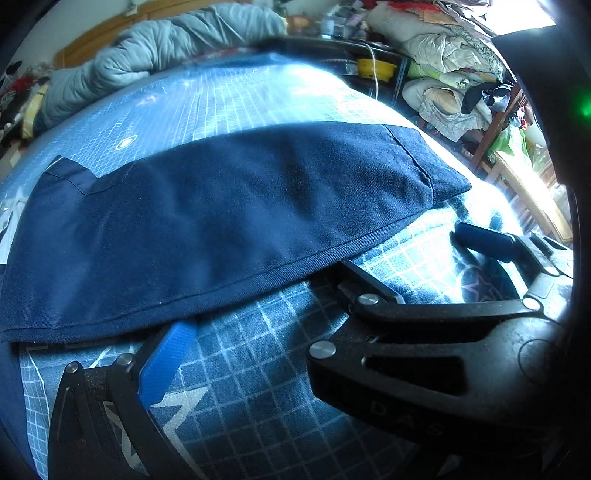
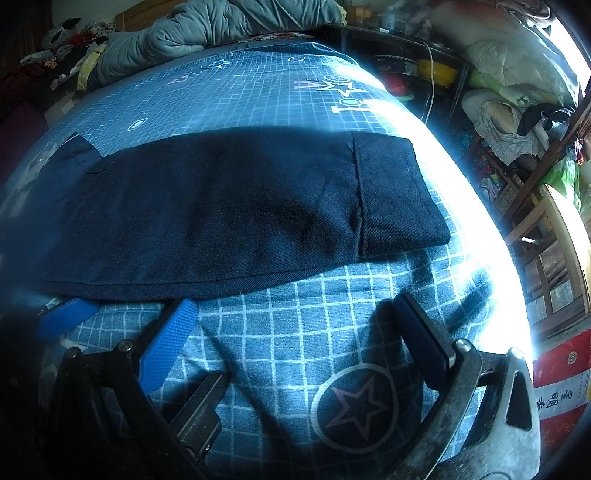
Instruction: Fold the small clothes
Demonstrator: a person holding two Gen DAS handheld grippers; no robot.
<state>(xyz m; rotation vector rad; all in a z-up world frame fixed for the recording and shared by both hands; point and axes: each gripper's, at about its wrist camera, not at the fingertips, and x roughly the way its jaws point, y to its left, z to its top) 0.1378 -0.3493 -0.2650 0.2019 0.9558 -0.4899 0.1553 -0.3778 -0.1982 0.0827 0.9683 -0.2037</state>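
Observation:
A dark navy garment [image 1: 229, 221] [image 2: 221, 210], folded into a long flat band, lies across a blue grid-patterned bedsheet [image 1: 295, 387] [image 2: 295, 332]. Its near hem runs just ahead of both grippers. My left gripper [image 1: 255, 339] is open and low at that hem, its blue-padded finger [image 1: 166, 363] touching the hem from below. My right gripper [image 2: 295, 306] is open close beside it, fingertips a little short of the hem and nothing between them. In the left wrist view one black finger [image 1: 354, 280] of the right gripper reaches under the hem's edge.
A rolled grey quilt [image 1: 147, 55] [image 2: 207, 29] lies along the far side of the bed. The bed's edge drops off at the right, where stacked bedding [image 1: 443, 74], a dark shelf [image 2: 406, 62] and a wooden chair [image 2: 554, 236] stand close. Clutter fills the far left.

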